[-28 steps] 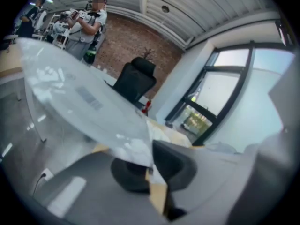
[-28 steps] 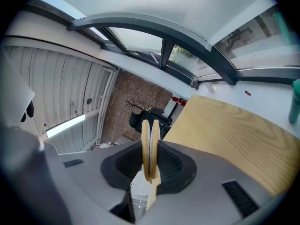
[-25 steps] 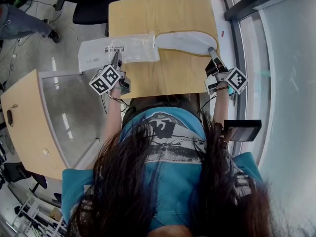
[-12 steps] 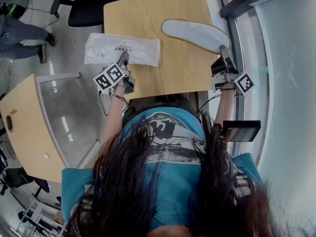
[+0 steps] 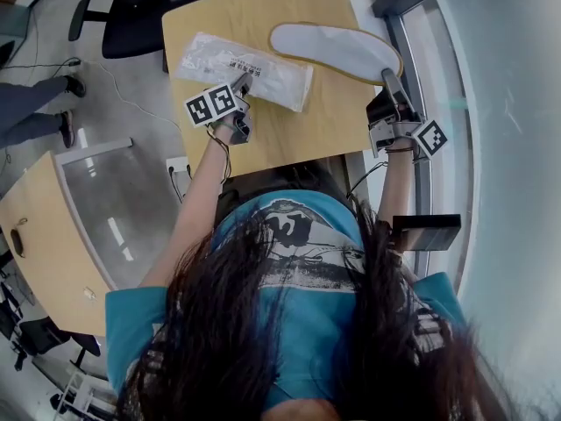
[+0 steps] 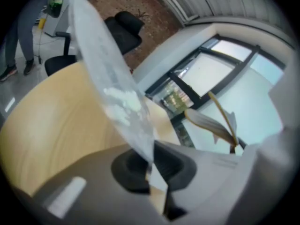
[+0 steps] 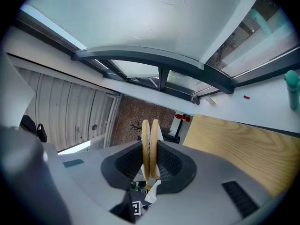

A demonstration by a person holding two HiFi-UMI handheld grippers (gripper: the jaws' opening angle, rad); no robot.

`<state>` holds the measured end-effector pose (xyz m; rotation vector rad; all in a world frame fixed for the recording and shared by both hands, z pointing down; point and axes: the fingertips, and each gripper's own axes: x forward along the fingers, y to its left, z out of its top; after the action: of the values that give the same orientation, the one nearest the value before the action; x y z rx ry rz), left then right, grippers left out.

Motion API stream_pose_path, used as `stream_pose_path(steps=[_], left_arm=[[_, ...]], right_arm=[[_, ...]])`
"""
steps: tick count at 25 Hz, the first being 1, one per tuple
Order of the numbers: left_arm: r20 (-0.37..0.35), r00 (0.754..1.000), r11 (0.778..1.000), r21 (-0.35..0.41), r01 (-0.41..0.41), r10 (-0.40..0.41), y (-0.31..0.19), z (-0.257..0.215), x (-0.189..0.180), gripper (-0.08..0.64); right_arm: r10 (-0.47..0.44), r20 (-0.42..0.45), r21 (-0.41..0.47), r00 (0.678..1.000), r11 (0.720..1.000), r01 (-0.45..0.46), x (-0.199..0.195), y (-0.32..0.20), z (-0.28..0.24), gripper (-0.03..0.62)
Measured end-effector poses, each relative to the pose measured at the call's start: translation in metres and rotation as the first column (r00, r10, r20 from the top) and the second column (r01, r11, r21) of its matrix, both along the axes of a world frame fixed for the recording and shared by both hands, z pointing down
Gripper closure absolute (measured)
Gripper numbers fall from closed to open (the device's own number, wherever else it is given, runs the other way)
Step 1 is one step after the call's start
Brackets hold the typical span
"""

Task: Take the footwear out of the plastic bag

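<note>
A flat white pair of slippers (image 5: 333, 49) with a tan rim hangs over the far right of the wooden table (image 5: 289, 139). My right gripper (image 5: 387, 76) is shut on its near end. In the right gripper view the two tan sole edges (image 7: 150, 139) stand upright between the pads of this gripper (image 7: 150, 165). The clear plastic bag (image 5: 250, 62) lies to the left of the slippers, apart from them, and looks flat. My left gripper (image 5: 242, 82) is shut on its near edge. In the left gripper view the bag (image 6: 110, 78) runs up and left from the jaws of that gripper (image 6: 151, 167), and the slippers (image 6: 211, 121) show at the right.
A black office chair (image 5: 140, 16) stands beyond the table's far left corner. A second wooden desk (image 5: 44, 235) is at the left, and a person's legs (image 5: 35, 103) at the left edge. A window ledge (image 5: 421, 68) runs along the right, with a dark flat device (image 5: 425, 232) nearby.
The slippers have come out of the bag's mouth, and the two now lie apart. My left gripper has carried the bag right and farther over the table. My right gripper has risen slightly.
</note>
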<state>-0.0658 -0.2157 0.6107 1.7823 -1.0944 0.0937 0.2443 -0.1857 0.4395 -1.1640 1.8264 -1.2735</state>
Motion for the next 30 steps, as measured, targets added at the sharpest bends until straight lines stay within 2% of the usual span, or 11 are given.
stream_pose_path(steps=[9, 13, 20, 21, 25, 27, 30], left_arm=[[0.051, 0.996, 0.994, -0.084, -0.066, 0.07, -0.031, 0.034, 0.019, 0.557], [0.091, 0.995, 0.992, -0.123, -0.039, 0.05, -0.04, 0.051, 0.016, 0.532], [0.056, 0.997, 0.984, -0.176, -0.036, 0.046, -0.029, 0.051, 0.023, 0.456], [0.052, 0.998, 0.982, -0.183, -0.035, 0.046, -0.027, 0.05, 0.023, 0.43], [0.026, 0.999, 0.976, -0.212, -0.04, 0.046, -0.022, 0.048, 0.025, 0.226], [0.055, 0.997, 0.975, -0.216, -0.043, 0.056, -0.019, 0.047, 0.025, 0.163], [0.141, 0.984, 0.973, -0.216, -0.081, 0.113, -0.012, 0.045, 0.025, 0.086]], right_arm=[[0.011, 0.0, -0.036, 1.0, 0.999, -0.011, 0.0, 0.007, 0.009, 0.514], [0.012, -0.002, -0.049, 1.0, 0.999, -0.012, 0.001, 0.002, 0.02, 0.514], [0.005, 0.007, -0.058, 1.0, 0.998, -0.005, 0.005, 0.005, 0.023, 0.514], [0.001, 0.008, -0.06, 1.0, 0.998, -0.001, 0.004, 0.005, 0.023, 0.514], [-0.016, 0.015, -0.068, 1.0, 0.998, 0.017, -0.002, 0.003, 0.025, 0.514], [-0.025, 0.019, -0.07, 0.999, 0.997, 0.027, -0.004, 0.002, 0.027, 0.514], [-0.038, 0.024, -0.071, 0.999, 0.997, 0.04, -0.007, 0.002, 0.028, 0.514]])
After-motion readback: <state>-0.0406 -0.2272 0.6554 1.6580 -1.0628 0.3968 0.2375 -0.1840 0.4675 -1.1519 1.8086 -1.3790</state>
